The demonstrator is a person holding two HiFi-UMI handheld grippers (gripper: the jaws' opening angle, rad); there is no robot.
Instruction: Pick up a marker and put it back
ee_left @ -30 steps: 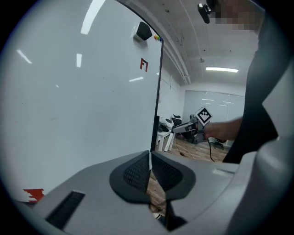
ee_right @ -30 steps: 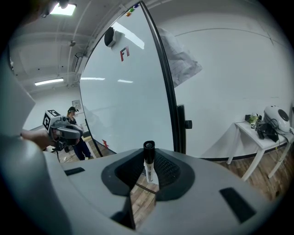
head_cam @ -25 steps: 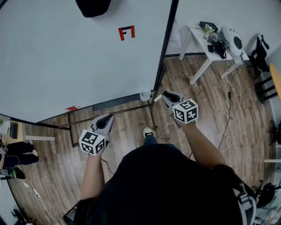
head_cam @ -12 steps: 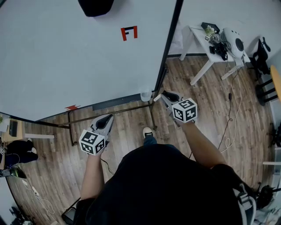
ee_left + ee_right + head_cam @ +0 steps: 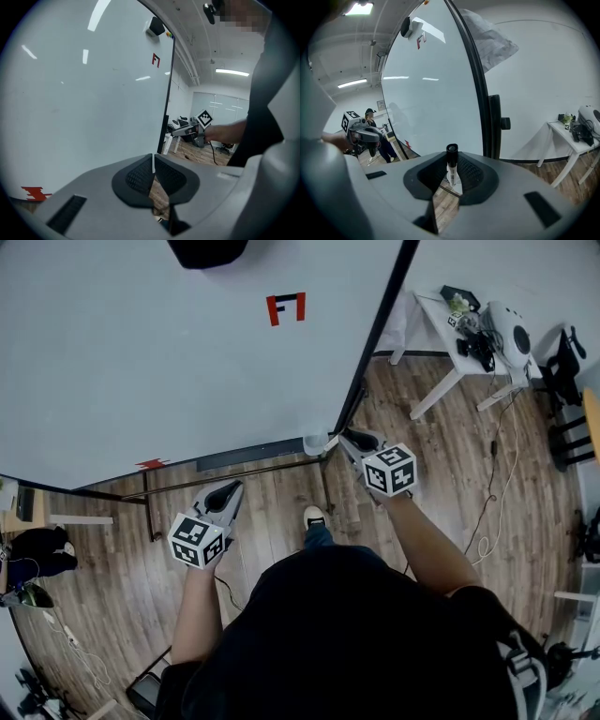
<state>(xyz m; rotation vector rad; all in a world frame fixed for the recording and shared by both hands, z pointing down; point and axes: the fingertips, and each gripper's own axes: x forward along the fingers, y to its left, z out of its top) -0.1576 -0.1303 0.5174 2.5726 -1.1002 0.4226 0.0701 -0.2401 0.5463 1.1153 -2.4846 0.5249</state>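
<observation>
My right gripper [image 5: 351,441] is shut on a white marker [image 5: 331,442] with a black cap. It holds the marker at the lower right corner of the whiteboard [image 5: 169,362], beside a small pale cup [image 5: 313,444] on the board's ledge. In the right gripper view the marker [image 5: 451,150] stands upright between the pads of the right gripper [image 5: 451,163], cap uppermost. My left gripper [image 5: 228,491] hangs lower, in front of the board's bottom edge. Its jaws [image 5: 153,165] are shut with nothing between them.
The board's black frame [image 5: 370,343] runs diagonally down to the ledge. A red mark [image 5: 286,307] sits on the board. A white table [image 5: 441,324] with gear stands at the right, and a cable [image 5: 492,493] trails on the wood floor. My shoe [image 5: 317,519] shows below the ledge.
The head view has shifted slightly. The right gripper with the marker has edged a little up toward the board's corner. The left gripper has barely moved.
</observation>
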